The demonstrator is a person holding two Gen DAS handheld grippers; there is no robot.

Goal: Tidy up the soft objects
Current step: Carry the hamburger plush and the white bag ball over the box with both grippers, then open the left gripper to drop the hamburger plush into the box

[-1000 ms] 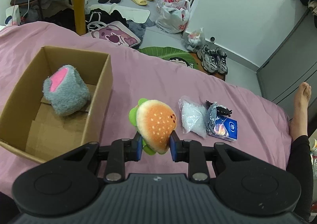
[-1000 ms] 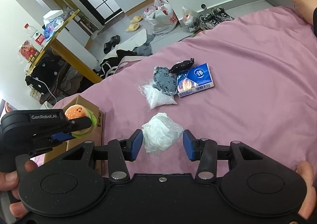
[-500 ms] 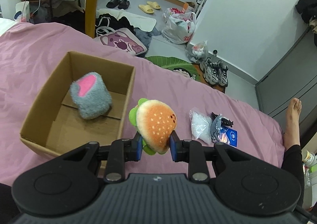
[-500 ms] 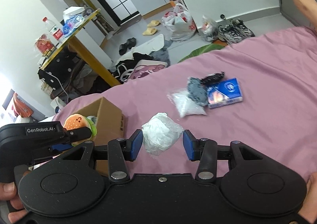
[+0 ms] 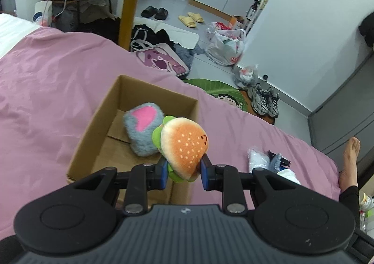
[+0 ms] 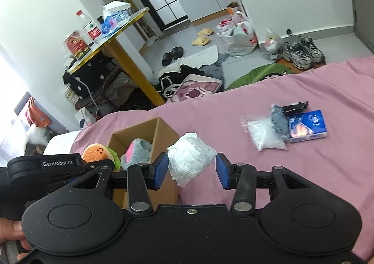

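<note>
My left gripper point(image 5: 183, 173) is shut on a burger plush point(image 5: 184, 147) with an orange bun and green lettuce, held above the near right corner of an open cardboard box point(image 5: 93, 128). A grey plush with a pink patch point(image 5: 142, 130) lies inside the box. In the right wrist view, my right gripper point(image 6: 190, 171) is shut on a white crumpled plastic wad point(image 6: 190, 158), held above the pink bed just right of the box point(image 6: 163, 130). The burger plush point(image 6: 95, 153) shows at the left in that view.
On the pink bedsheet point(image 5: 58, 91) to the right lie a clear bag of white filling point(image 6: 264, 134), a grey-blue cloth item point(image 6: 279, 122), a black item point(image 6: 294, 106) and a blue tissue pack point(image 6: 308, 125). A person's bare foot point(image 5: 350, 154) rests at the bed's right edge.
Both grippers have moved left toward the box with their loads. The burger plush now hangs over the box's near right corner, and the white wad has come beside the box.
</note>
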